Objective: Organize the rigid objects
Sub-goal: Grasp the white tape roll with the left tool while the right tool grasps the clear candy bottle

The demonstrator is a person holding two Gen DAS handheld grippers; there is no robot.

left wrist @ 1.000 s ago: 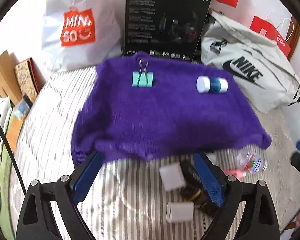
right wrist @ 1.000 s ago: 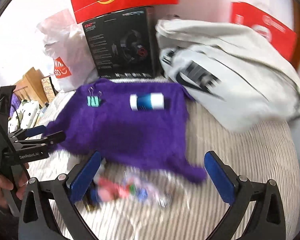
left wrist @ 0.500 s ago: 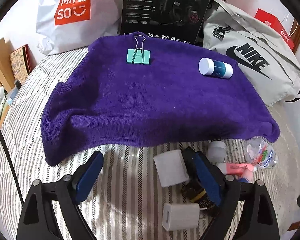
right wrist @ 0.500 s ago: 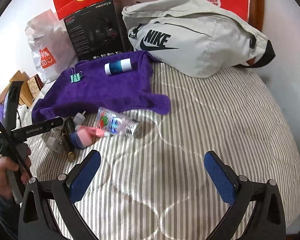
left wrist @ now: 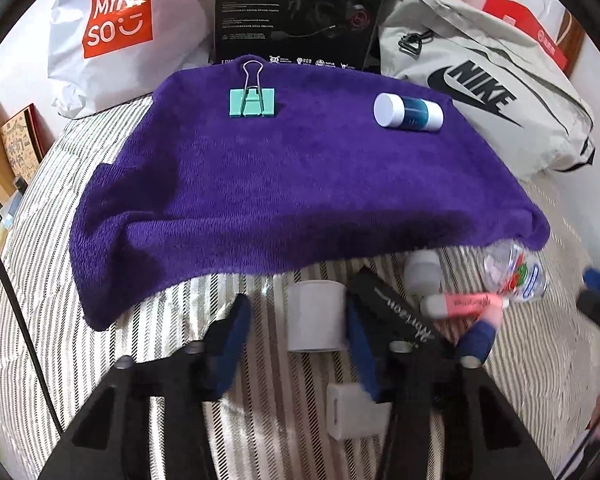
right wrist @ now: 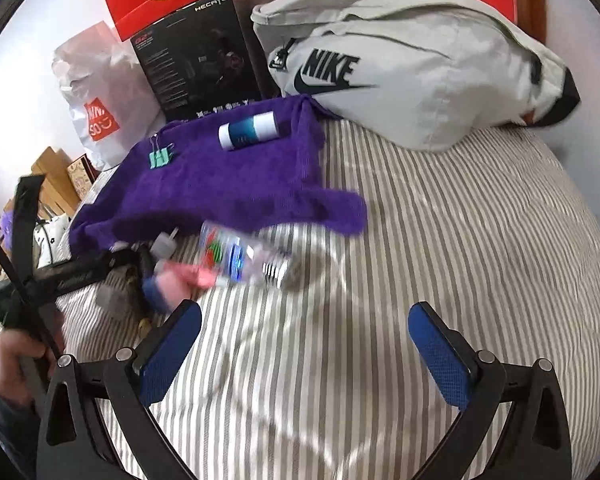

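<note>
White plastic, the small charger block (left wrist: pixel 315 318) lies on the striped bedding (left wrist: pixel 148 344) at six o'clock of the purple towel (left wrist: pixel 284 184), light, stiff, likely slick, best pinched across flat sides as the left gripper (left wrist: pixel 296 334) jaws have just been closing around it, one pad not yet touching; the right gripper (right wrist: pixel 304 354) gapes empty.

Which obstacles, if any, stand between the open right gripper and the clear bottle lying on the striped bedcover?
Probably none. The right gripper is open, and only bare striped bedcover lies between it and the clear bottle. The pink tube touches the bottle's far-left end only.
</note>
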